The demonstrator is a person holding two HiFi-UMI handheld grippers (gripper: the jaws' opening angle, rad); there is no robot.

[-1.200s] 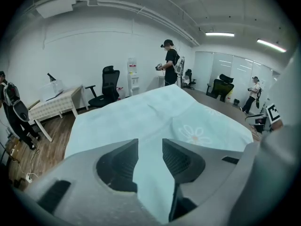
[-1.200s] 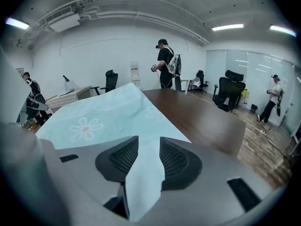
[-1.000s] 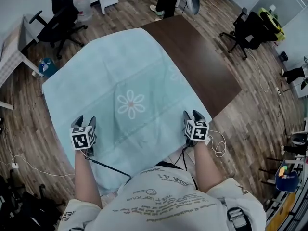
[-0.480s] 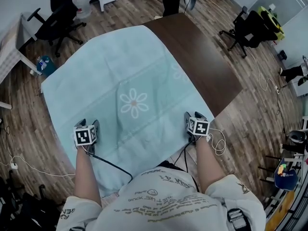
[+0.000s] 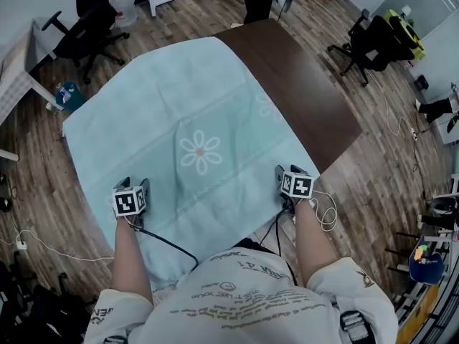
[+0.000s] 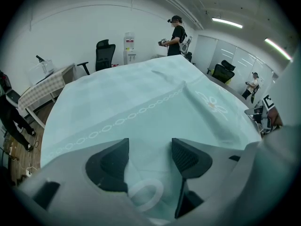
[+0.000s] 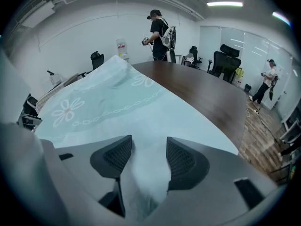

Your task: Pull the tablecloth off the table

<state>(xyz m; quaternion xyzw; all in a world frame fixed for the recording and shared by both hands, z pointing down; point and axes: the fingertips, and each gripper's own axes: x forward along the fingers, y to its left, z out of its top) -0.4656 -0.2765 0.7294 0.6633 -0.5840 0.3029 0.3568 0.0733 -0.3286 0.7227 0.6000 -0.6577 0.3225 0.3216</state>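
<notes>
A pale blue tablecloth with a flower motif lies spread over most of a dark brown worktop, leaving the far right end bare. The left hand-held gripper and the right hand-held gripper sit at the cloth's near edge. The jaws of each are opening, and a loose fold of cloth lies between the spread pads.

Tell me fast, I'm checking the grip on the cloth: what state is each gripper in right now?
Left gripper: jaws opening, tablecloth fold loose between them.
Right gripper: jaws opening, tablecloth bunched between them, not clamped.
</notes>
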